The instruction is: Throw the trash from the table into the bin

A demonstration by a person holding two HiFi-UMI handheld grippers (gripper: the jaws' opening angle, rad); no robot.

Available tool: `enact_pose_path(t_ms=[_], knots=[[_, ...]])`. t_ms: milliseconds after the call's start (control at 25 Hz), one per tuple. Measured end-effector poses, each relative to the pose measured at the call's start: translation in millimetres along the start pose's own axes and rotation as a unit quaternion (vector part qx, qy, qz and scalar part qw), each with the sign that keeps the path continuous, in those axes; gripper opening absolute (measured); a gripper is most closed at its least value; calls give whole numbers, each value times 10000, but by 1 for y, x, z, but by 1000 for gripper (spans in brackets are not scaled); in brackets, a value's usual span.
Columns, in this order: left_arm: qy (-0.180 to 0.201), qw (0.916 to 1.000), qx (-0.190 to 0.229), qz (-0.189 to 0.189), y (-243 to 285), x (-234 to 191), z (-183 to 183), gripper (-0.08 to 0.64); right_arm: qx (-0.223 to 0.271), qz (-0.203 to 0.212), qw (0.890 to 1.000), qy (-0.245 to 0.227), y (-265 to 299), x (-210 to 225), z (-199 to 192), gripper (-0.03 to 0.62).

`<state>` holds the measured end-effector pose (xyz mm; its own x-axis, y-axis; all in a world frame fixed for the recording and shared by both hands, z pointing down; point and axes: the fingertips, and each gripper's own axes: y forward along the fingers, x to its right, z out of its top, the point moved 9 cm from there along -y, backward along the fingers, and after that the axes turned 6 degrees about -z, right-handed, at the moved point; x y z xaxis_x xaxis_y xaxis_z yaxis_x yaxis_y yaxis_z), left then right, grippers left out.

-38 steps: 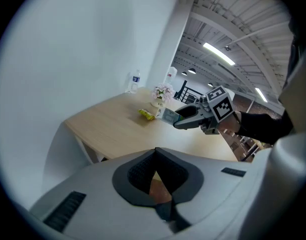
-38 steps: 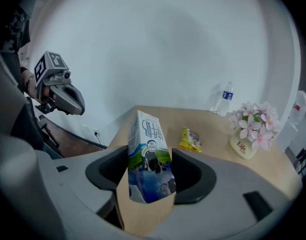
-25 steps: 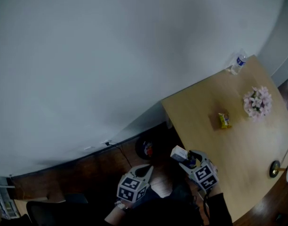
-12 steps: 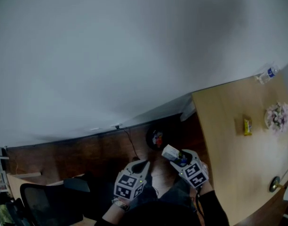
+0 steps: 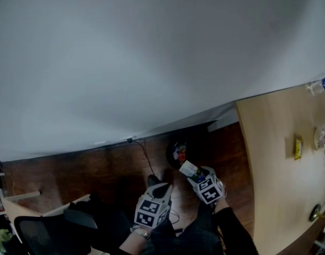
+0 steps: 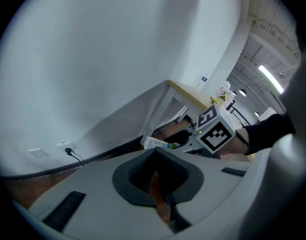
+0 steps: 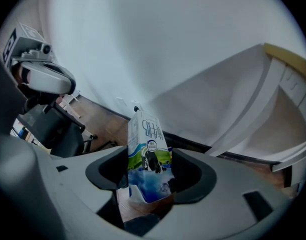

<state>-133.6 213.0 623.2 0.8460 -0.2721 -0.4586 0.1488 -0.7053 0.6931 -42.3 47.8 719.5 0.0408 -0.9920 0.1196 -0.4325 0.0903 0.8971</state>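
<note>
Carton: white, blue and green milk carton with a cow printed on it [image 7: 147,160], upright between the jaws of the right gripper [image 7: 150,179], its gabled top past the tips; in the head view it [image 5: 188,168] hangs over the floor, clear of the table
Right gripper: jaws clamped on the carton's 2 sides, pointing steeply down [image 5: 196,175]
Bin: dark round bin [image 5: 176,152] on the floor by the wall, coloured scraps inside, just beyond the carton
Left gripper: jaws closed together with nothing between them [image 6: 157,170]; it [image 5: 160,188] hangs just beside the right gripper, apart from it
Table: light wooden table [image 5: 268,158] to the right, with a yellow wrapper [image 5: 297,147] and a clear plastic bottle [image 5: 319,85] on it
Floor: dark brown wood [image 5: 109,169]
Chair: black office chair [image 5: 40,234] at lower left
</note>
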Motion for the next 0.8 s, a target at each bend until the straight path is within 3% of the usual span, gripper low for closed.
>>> enact_pose_path(t_ms=[360,600,640,680,800], knots=[[-258,9994,-244,-15,27,-30,-28,5,-313,-153,9993,-166,109,15,6,285],[-346,9989,-304,-23,36,-33,-35,5,-339,-442,9983,-140,140,30,17,292],[-357,9989,-299,-21,38,-33,-35,5,-317,-448,9985,-88,144,33,17,309],[-365,9989,-291,-18,40,-33,-35,5,-307,-440,9986,-35,149,34,15,378],[-377,9989,-266,-19,45,-34,-33,5,-244,-385,9989,90,154,35,8,385]])
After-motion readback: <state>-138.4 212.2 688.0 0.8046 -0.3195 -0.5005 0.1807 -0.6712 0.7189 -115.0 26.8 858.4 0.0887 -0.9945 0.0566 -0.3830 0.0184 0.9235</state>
